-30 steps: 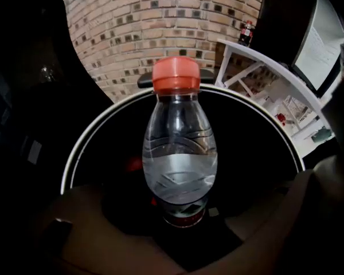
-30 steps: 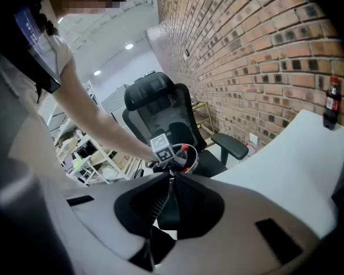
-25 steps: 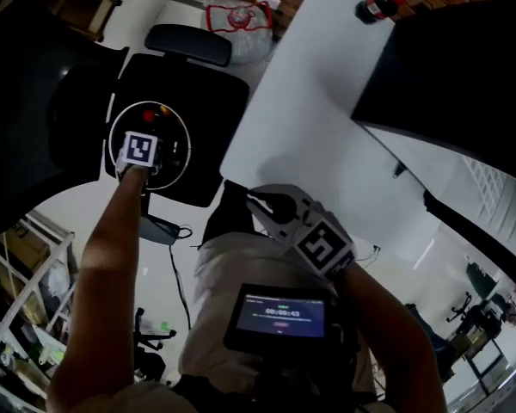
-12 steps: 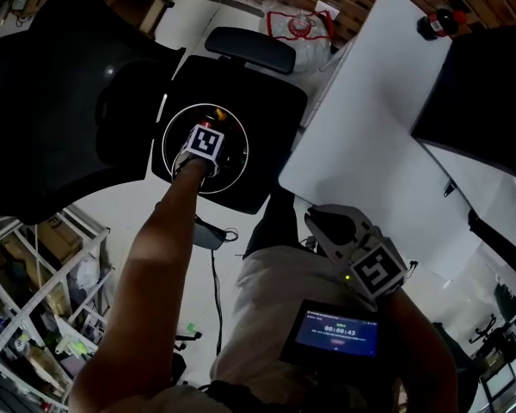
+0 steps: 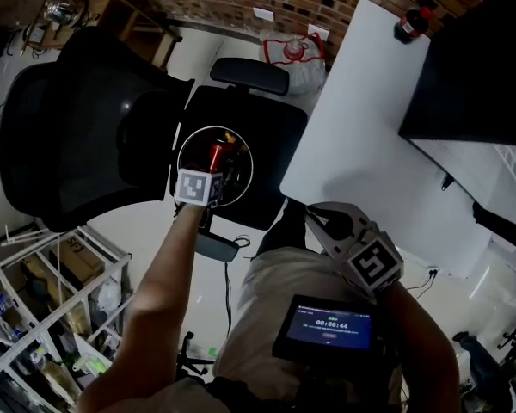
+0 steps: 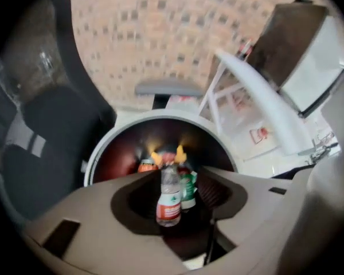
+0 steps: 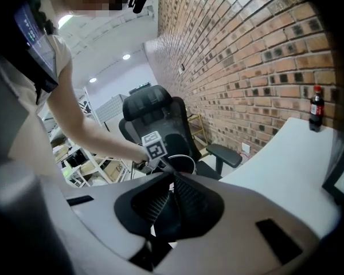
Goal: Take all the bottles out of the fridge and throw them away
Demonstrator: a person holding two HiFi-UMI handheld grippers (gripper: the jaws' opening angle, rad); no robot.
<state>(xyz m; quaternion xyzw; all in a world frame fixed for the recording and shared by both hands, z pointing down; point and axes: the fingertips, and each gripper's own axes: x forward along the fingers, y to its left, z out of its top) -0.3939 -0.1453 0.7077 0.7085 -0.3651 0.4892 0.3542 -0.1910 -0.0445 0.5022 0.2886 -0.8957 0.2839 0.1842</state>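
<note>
1. Our left hand-held gripper [image 6: 178,188] hangs over the trash bin [image 6: 109,153]. Its jaws are apart and have just been closing on nothing.
2. Clear red-label bottle [image 6: 169,202] lies below it, inside the bin.
3. Right hand-held gripper [image 7: 171,182] is closed and empty, with a cola bottle [image 7: 316,109] well beyond it on the worktop [image 7: 286,159].

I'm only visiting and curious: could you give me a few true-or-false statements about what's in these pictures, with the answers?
1. A dark cola bottle with a red cap stands on the white table. True.
2. The round white-rimmed bin is empty. False: several bottles are inside it.
3. The right gripper holds a bottle. False: its jaws are shut with nothing between them.
4. The wall behind the table is brick. True.
</note>
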